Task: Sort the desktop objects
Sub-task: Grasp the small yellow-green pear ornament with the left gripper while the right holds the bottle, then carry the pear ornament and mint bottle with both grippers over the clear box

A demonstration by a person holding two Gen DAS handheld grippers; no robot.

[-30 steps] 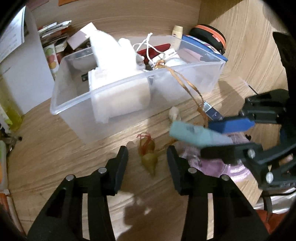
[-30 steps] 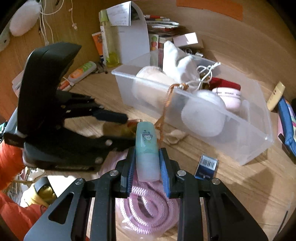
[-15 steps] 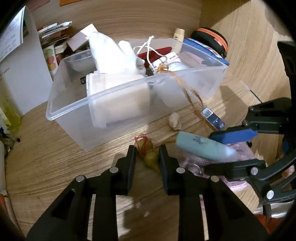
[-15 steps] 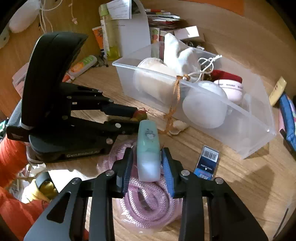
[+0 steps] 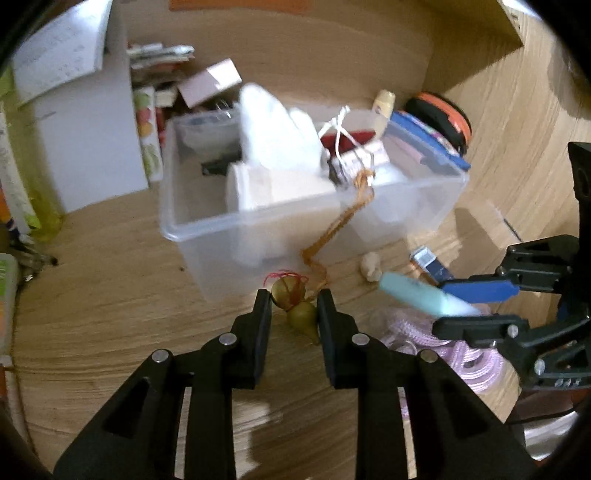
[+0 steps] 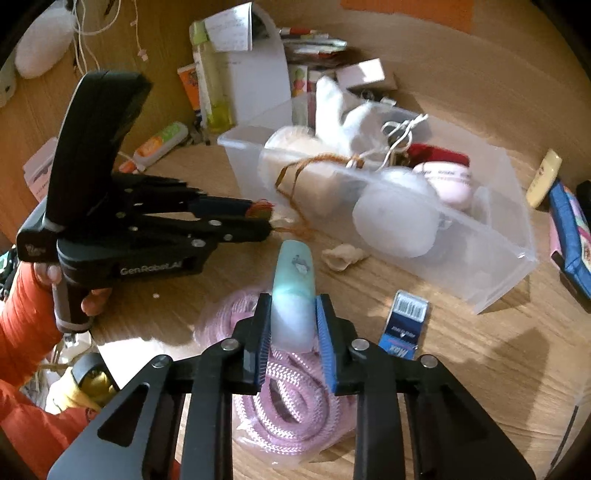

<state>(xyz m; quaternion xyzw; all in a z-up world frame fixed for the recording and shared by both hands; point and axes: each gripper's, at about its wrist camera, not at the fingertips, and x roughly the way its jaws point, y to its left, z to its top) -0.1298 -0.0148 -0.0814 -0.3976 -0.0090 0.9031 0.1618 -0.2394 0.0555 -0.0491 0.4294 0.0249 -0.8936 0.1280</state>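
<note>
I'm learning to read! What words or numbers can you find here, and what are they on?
"GenRobot.AI": on the left gripper body.
"Max": on the small blue box, beside a barcode; digits too small.
Papers, pink jar, teal tube: print too blurred.

A clear plastic storage bin (image 6: 491,236) sits mid-desk on the wooden desktop (image 6: 480,369), a coiled pink rope (image 6: 295,402) and dark blue barcoded packet (image 6: 404,325) before it (packet rightward).
</note>
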